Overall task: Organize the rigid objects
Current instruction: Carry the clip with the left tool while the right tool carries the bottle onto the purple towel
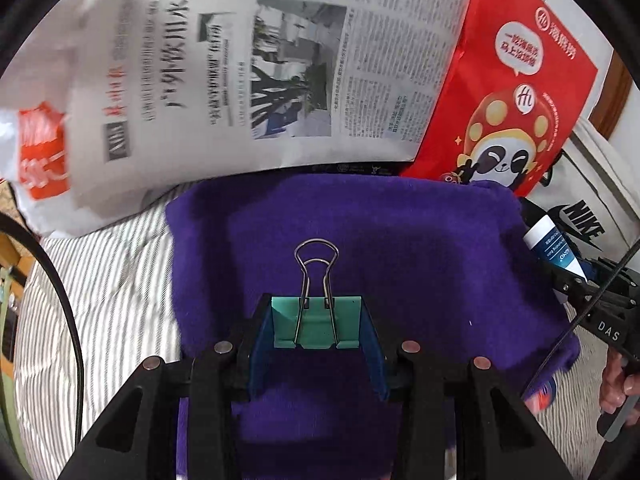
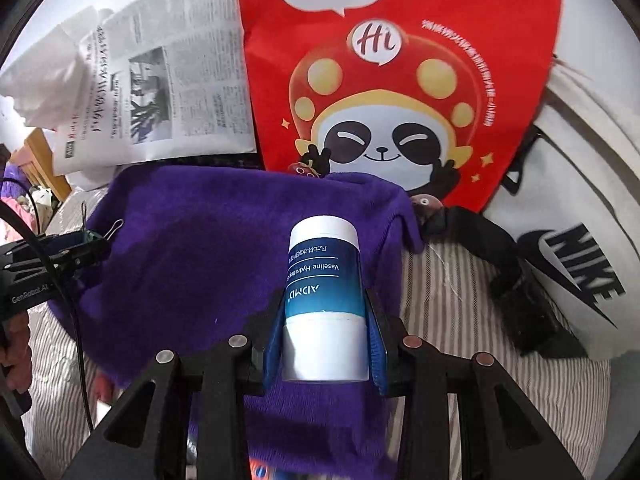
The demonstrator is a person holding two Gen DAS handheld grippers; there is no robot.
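The green binder clip (image 1: 316,326) sits between the two fingers of the left gripper (image 1: 316,320), which are pressed on its sides, and its wire handles point to the far side, above the purple towel (image 1: 420,248). The right gripper (image 2: 325,312) is clamped on a white and blue tube (image 2: 323,296), with the cap end pointing away, also over the purple towel. The towel lies on a striped sheet (image 1: 108,280). On the far side, a newspaper (image 1: 280,60) lies at the left, a red bag with a panda (image 2: 400,100) just beside it, and a white bag (image 2: 580,220) at the right.
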